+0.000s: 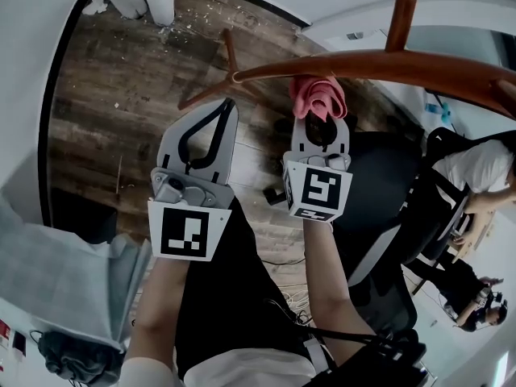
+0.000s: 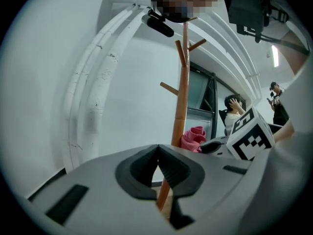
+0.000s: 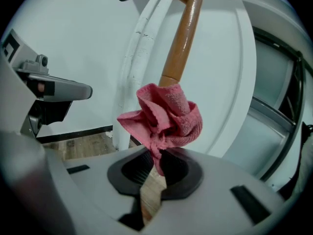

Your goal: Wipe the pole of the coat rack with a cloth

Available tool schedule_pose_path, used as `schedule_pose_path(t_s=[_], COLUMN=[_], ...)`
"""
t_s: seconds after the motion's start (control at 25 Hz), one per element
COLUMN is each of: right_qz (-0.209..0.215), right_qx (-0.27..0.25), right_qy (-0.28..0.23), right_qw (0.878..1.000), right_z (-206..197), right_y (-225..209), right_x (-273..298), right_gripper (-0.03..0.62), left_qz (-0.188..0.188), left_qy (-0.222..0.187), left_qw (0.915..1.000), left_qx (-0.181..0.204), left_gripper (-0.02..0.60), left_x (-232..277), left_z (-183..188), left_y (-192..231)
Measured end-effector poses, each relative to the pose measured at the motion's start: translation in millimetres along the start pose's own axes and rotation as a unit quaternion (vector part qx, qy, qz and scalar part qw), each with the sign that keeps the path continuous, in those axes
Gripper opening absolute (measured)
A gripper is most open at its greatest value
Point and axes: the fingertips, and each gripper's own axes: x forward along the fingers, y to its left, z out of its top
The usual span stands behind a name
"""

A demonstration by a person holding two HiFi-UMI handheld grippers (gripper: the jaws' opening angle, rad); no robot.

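Seen from the head camera looking steeply down, a person holds two grey grippers over a dark wooden floor [image 1: 121, 79]. The right gripper [image 1: 320, 121] has its jaws closed tight on a tail of a crumpled pink cloth [image 1: 317, 95]. The bunched cloth is pressed against the brown wooden coat rack pole [image 1: 387, 64], which sweeps across the upper right of this view. In the right gripper view the cloth sits bunched on the near side of the coat rack pole, hiding the stretch behind it, and bare wood rises above the cloth. The left gripper [image 1: 226, 106] hangs just beside the right one, apart from the coat rack pole, its jaws closed tip to tip with nothing between them. A black office chair [image 1: 379, 184] stands below the right gripper, and a seated person in a white top [image 1: 476, 168] is at the far right
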Motion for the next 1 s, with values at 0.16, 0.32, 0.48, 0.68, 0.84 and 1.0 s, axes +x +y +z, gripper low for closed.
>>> schedule_pose_path(t_s=[0.16, 0.32, 0.48, 0.68, 0.84, 1.0], right_qz=[0.004, 0.012, 0.018, 0.034, 0.049, 0.058], right_qx=[0.0, 0.001, -0.004, -0.007, -0.008, -0.013], right_qy=[0.012, 0.018, 0.025, 0.035, 0.049, 0.052], right_qw=[1.0, 1.0, 1.0, 0.999, 0.998, 0.997], right_z=[-13, -23, -31, -41, -49, -46], right_y=[6, 11, 14, 19, 32, 39], right_x=[7, 15, 20, 24, 17, 8], right_gripper=[0.049, 0.049, 0.049, 0.049, 0.048, 0.048], left_qz=[0.004, 0.011, 0.01, 0.006, 0.0, -0.003], left_qy=[0.003, 0.007, 0.016, 0.021, 0.027, 0.017], left_qw=[1.0, 0.9999, 0.9998, 0.9997, 0.9996, 0.9999], left_qx=[-0.005, -0.005, -0.01, -0.014, -0.01, -0.003], left_gripper=[0.014, 0.014, 0.014, 0.014, 0.014, 0.014], left_x=[0, -1, 0, 2, -4, -3], left_z=[-7, -17, -27, -32, -33, -22], left_y=[1, 3, -1, -7, -12, -11])
